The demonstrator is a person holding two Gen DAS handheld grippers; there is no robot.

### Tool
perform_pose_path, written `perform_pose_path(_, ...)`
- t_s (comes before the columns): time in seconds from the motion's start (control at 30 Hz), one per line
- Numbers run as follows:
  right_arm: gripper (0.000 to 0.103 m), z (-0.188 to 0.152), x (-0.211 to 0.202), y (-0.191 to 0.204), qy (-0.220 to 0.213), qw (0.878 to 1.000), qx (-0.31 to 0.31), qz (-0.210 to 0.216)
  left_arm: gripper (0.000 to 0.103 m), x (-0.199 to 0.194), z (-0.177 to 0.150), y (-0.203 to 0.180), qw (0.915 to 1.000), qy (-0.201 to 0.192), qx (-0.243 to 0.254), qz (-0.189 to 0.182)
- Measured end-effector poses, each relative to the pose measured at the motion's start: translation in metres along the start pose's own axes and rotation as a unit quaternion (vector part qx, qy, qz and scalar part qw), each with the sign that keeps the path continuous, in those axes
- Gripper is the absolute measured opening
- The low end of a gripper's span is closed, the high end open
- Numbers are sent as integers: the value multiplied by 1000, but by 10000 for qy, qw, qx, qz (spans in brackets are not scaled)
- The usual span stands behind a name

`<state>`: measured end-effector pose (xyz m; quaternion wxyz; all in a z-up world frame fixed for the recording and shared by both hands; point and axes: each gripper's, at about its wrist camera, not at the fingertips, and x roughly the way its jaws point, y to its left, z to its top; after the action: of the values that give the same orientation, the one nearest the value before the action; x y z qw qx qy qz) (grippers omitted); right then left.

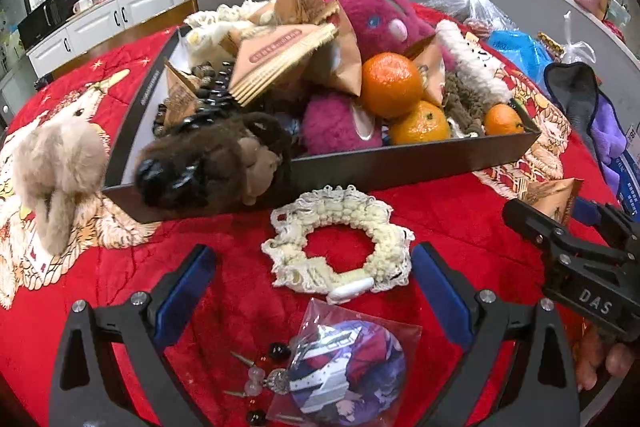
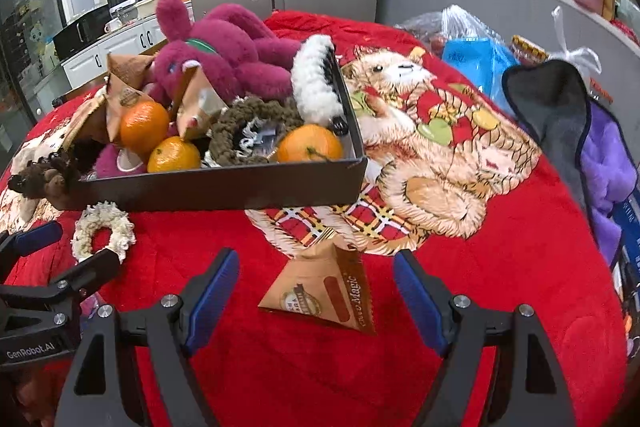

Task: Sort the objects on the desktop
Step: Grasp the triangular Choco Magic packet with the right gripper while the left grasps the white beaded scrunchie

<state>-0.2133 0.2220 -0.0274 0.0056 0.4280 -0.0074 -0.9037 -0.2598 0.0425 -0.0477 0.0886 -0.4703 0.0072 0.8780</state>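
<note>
I see a red quilted cloth (image 2: 480,307) over my desk, kitchen cabinets (image 1: 100,15) behind. Both grippers tilt downward, fingers apart: left gripper (image 1: 312,267) around a cream scrunchie (image 1: 340,243), right gripper (image 2: 316,279) around a paper packet (image 2: 320,291).

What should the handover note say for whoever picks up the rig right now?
Left gripper: jaws open, empty, either side of the cream scrunchie on the red cloth.
Right gripper: jaws open, empty, over the triangular snack packet.
Done: the dark tray already holds a magenta plush, three oranges, packets and hair ties.
Left: scrunchie, packet, the badge in its clear sleeve and the beige plush beside the tray.
</note>
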Motion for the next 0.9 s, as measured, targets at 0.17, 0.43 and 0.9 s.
perform_pose_path(0.17, 81, -3, 7, 3, 30, 10000, -41, 69, 100, 3, 2, -3, 9999, -28, 73, 64)
perform_pose_path(0.43, 81, -6, 9, 8, 65, 9999, -79, 0, 98, 9, 1, -4, 9999, 27, 136, 92)
perform_pose_path(0.9, 42, -3, 4, 1, -74, 9999, -5, 93, 33, -11, 0, -4, 9999, -86, -11, 117)
